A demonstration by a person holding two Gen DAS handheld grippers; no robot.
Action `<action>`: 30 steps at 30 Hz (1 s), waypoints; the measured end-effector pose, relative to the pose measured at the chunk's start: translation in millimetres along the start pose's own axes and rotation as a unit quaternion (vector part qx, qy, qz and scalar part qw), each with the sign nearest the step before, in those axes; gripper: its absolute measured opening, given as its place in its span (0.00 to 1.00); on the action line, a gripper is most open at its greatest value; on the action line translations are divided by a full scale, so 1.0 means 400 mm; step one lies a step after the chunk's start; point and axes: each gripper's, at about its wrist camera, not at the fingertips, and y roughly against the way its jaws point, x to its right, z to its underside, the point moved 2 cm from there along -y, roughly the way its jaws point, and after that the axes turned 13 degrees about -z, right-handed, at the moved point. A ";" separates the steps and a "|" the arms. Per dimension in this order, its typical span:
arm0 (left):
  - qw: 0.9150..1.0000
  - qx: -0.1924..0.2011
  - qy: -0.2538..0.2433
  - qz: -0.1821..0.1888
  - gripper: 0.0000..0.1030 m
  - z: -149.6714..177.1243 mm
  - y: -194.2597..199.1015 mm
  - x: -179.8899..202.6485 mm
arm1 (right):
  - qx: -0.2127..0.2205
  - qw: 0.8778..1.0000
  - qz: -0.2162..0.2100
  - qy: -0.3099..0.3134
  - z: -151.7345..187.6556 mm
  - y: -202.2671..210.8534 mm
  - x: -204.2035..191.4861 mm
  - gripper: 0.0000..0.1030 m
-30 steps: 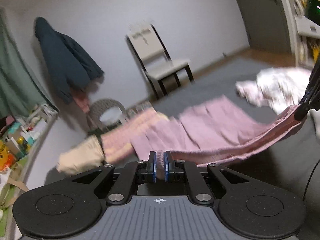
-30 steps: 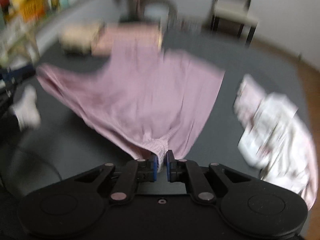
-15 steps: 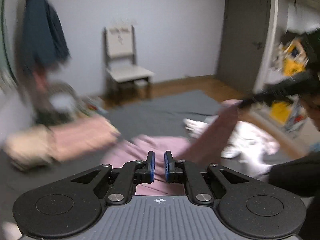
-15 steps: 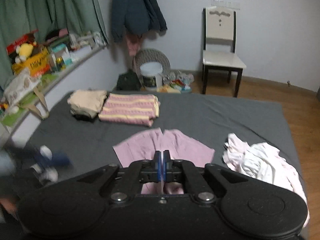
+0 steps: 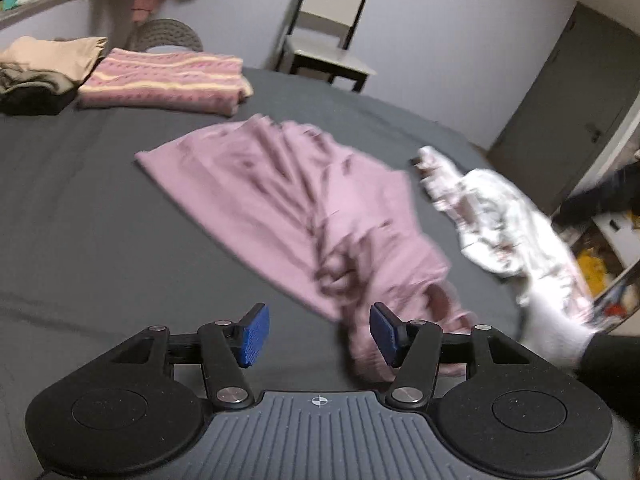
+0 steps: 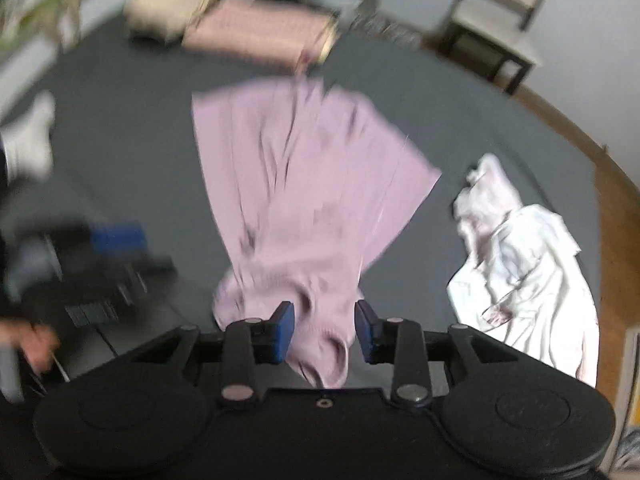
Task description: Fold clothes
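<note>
Left gripper (image 5: 316,336): its blue-padded fingers are spread wide and hold nothing; the crumpled near end of the garment lies just beside its right pad.
Right gripper (image 6: 324,330): fingers spread, with a bunched lobe of the garment lying loose between them, not pinched.
Garment: a mauve-pink, soft ribbed cloth garment (image 5: 288,200) lies on the dark grey bed sheet (image 5: 80,208), fanned flat at its far end and rucked into a heap at the near end.
Stage, as a judgement: the cloth looks laid out but not squared; both views are blurred, so finer folds cannot be told.
Doing it well: pinch the near corners at the hem rather than the heap, one gripper to each side, and draw them apart so the wrinkles run out before any fold is made.
Watch for: the ribbed fabric drapes and bunches easily, so a grip on several layers would carry a crease into the fold.
Other clothes: a folded pink-and-cream striped knit (image 5: 164,80) and a folded beige garment (image 5: 52,56) sit at the far edge; a crumpled white patterned garment (image 6: 520,264) lies well to the right, apart from the mauve one.
Person: a white-gloved hand (image 5: 556,332) shows at the right edge of the left view.
</note>
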 end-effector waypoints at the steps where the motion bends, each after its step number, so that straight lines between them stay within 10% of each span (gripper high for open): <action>1: 1.000 -0.003 -0.006 -0.008 0.55 0.010 -0.008 0.001 | -0.007 1.000 0.005 0.015 0.014 -0.034 -0.004 0.31; 14: 1.000 -0.008 -0.018 -0.012 0.55 0.045 -0.035 0.020 | 0.000 0.999 -0.004 0.041 0.043 -0.206 0.005 0.30; 21: 1.000 -0.007 -0.013 -0.013 0.55 0.046 -0.030 0.024 | -0.003 0.999 0.022 0.033 0.031 -0.253 0.010 0.06; 30: 0.999 0.005 0.024 0.044 0.55 0.048 -0.001 0.017 | 0.108 0.992 0.054 0.042 -0.080 -0.003 -0.018 0.06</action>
